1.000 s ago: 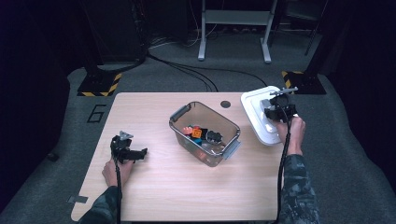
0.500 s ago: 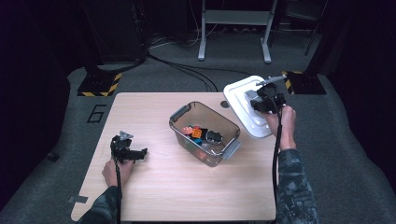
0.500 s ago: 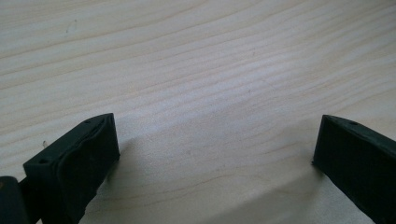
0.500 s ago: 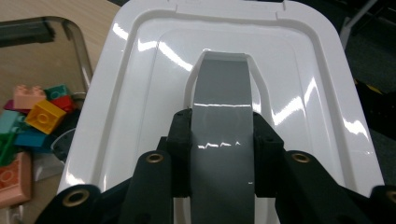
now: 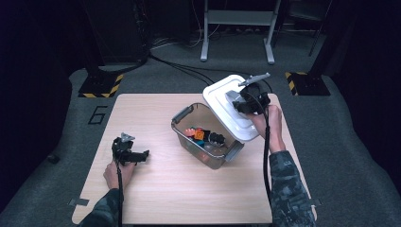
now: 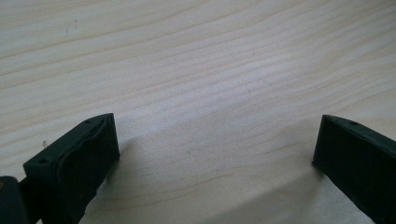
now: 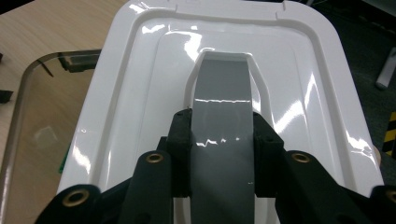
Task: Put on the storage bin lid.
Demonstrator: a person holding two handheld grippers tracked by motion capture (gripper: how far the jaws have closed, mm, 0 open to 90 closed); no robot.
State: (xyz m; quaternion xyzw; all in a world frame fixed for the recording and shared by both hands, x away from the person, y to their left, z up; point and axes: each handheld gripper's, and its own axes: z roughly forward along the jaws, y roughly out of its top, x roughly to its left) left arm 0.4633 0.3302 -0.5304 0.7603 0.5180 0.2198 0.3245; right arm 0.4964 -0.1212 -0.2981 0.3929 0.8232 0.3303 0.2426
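Right gripper [image 7: 222, 154]: jaws clamped on either side of the grey handle [image 7: 223, 107] set into the white lid [image 7: 140, 93]; pads press the handle's two edges, nothing else between them. In the high view the lid [image 5: 226, 106] is off the table, tilted, held over the far right corner of the clear bin [image 5: 189, 116], its lower edge overlapping the bin's far right rim (contact with the rim cannot be told). Right gripper [image 5: 246, 100] sits on top of the lid, near its far end.

Bin stands open near the middle of the wooden table [image 5: 156, 198], set at an angle to the table's edges. Inside: small parts, among them an orange block [image 5: 199, 135] and a black piece [image 5: 216, 138].

Left gripper [image 5: 142, 155]: resting on the table at the near left, well apart from the bin. Its own view shows jaws spread wide, bare wood [image 6: 201, 84] between them, holding nothing
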